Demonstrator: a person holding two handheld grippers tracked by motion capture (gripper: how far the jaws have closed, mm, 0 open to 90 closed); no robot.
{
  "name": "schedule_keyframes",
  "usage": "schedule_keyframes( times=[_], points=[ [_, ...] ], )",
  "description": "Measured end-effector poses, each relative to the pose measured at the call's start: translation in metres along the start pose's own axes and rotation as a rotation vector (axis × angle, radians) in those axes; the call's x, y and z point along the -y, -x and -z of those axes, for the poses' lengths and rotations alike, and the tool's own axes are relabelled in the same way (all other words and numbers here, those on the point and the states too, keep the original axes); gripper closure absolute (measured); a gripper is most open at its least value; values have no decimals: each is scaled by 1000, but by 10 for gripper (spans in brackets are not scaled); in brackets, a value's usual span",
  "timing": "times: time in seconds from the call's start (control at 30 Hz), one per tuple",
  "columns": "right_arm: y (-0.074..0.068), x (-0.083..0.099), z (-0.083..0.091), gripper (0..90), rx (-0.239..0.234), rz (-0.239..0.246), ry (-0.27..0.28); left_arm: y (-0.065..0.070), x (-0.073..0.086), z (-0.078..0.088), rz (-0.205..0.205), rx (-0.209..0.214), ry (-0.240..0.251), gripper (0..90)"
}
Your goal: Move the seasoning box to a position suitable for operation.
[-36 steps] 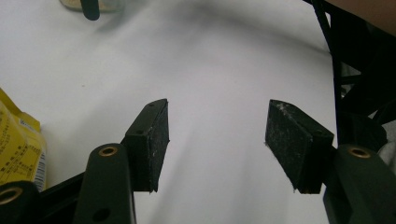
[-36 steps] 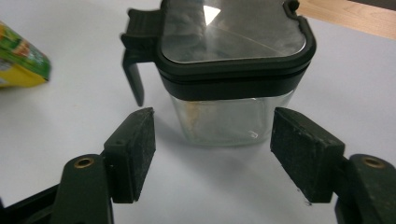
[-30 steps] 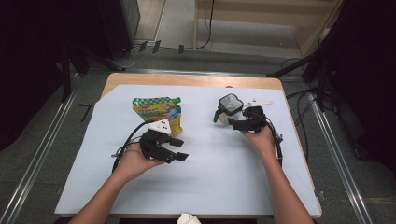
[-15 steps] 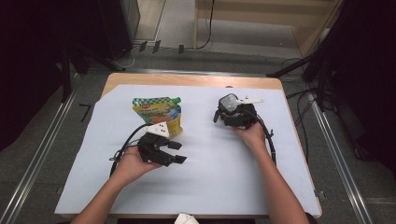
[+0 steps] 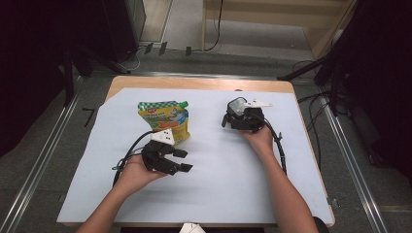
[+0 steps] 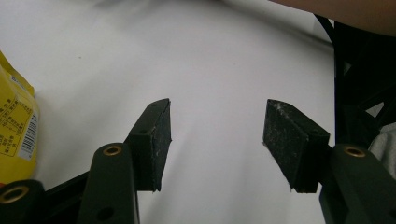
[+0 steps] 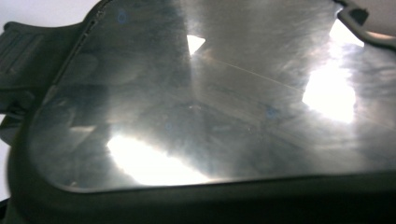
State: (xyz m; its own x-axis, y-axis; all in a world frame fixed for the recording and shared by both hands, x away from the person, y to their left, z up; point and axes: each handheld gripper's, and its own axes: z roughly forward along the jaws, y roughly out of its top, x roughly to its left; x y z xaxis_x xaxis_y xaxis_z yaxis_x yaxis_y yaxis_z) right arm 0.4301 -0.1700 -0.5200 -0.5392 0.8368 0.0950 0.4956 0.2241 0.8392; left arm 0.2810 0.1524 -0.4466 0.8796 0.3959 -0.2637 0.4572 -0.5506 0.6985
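Up close, a glossy, dark-rimmed slab (image 7: 205,107) mirrors bright glare.

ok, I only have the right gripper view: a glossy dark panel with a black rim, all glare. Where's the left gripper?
Observer: The left gripper is low over the white sheet on the near left, jaws open with nothing between them.
Operator: Anything near it?
Observer: A yellow and green spouted pouch lies flat on the sheet just beyond it, clear of the jaws.
Operator: And my right gripper?
Observer: The right gripper sits at a dark, grey-topped object on the far right of the sheet. Its jaws have just been opening. I cannot tell whether anything is between them.
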Motion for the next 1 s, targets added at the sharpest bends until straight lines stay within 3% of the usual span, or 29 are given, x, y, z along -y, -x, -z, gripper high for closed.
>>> schedule_keyframes(
  times=[0.2, 0.3, 0.4, 0.6, 0.73, 1.0],
  points=[
    [-1, -2, 3, 158, -7, 4, -11, -2, -1, 1, 1, 2, 6, 426],
    [-4, -3, 7, 158, -15, 10, -14, -5, -2, 0, 20, 6, 10, 416],
    [-9, -6, 14, 158, -28, 6, -9, -7, -3, -1, 46, -1, 0, 413],
    [-24, -8, 32, 159, -49, 20, 5, -9, -6, -3, 36, 10, -5, 412],
    [-34, -6, 45, 159, -64, 35, 1, -11, -9, -3, 51, 32, -3, 403],
    [-46, 2, 71, 159, -82, 49, -12, -14, -14, -10, 39, 22, -19, 402]
  ],
)
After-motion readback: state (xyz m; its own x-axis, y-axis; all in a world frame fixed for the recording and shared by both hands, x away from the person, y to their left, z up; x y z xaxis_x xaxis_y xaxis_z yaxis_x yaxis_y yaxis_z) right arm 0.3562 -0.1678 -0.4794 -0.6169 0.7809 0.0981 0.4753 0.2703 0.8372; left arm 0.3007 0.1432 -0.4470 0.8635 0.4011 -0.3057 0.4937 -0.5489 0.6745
